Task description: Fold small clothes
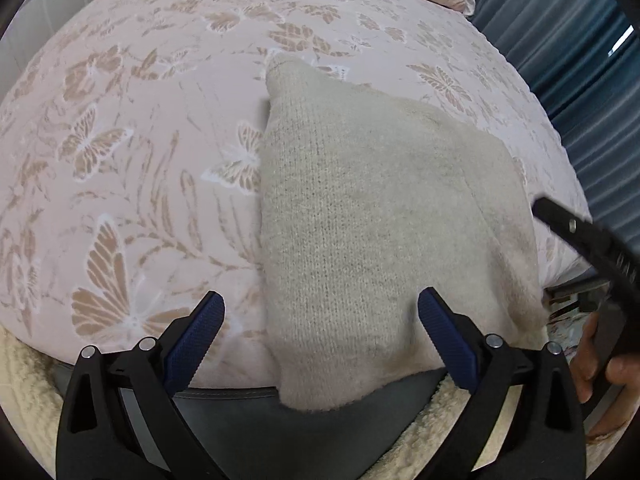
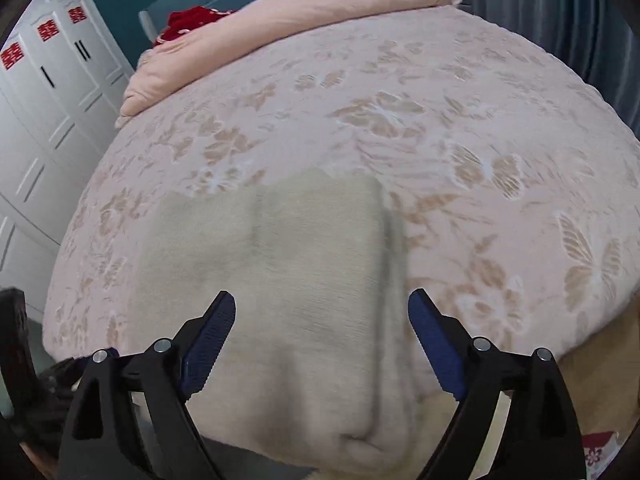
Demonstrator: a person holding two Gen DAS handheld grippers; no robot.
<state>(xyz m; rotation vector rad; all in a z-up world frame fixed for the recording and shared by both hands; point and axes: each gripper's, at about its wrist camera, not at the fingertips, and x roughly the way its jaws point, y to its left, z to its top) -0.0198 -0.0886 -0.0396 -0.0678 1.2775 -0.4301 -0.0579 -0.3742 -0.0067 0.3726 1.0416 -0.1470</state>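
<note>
A soft beige knit top point(image 1: 372, 220) lies flat on the pink bedspread point(image 1: 132, 128), at the near edge of the bed. The left gripper point(image 1: 320, 320) and the right gripper point(image 2: 322, 316) both hang above it, wide open, holding nothing.

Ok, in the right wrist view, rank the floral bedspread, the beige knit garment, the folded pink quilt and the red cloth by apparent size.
1. floral bedspread
2. beige knit garment
3. folded pink quilt
4. red cloth

The quilt and cloth lie farther away, so their true sizes are unsure.
</note>
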